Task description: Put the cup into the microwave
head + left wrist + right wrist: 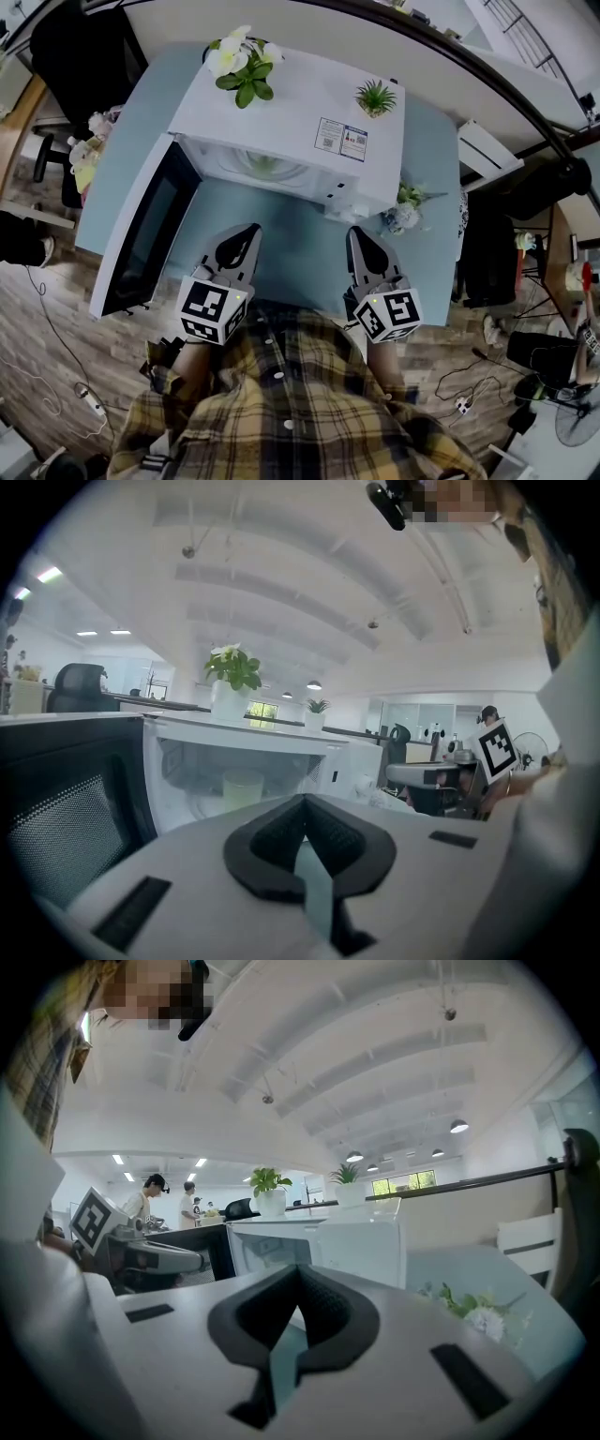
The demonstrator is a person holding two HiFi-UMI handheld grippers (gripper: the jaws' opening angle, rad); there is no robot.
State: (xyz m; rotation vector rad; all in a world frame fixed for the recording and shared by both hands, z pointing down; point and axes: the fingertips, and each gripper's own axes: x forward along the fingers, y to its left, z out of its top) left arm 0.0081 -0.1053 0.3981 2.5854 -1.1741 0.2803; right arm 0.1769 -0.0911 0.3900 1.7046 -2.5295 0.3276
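Cup (242, 789) already sits inside the open microwave (291, 131), door (141, 234) swung wide. Looks like light, thin plastic w/ smooth sides, prob. easy to crush or tip; best held mid-body, gently. Left gripper (246, 230) & right gripper (361, 232) both closed, empty, over table (291, 267).

The microwave (291, 131) stands on the table (300, 258) before me, its door (141, 234) swung open to the left, the cup (243, 789) inside. On top sit a left plant (244, 66) and a right plant (375, 97). My left claw (248, 232) and right claw (361, 236) are side by side in front.
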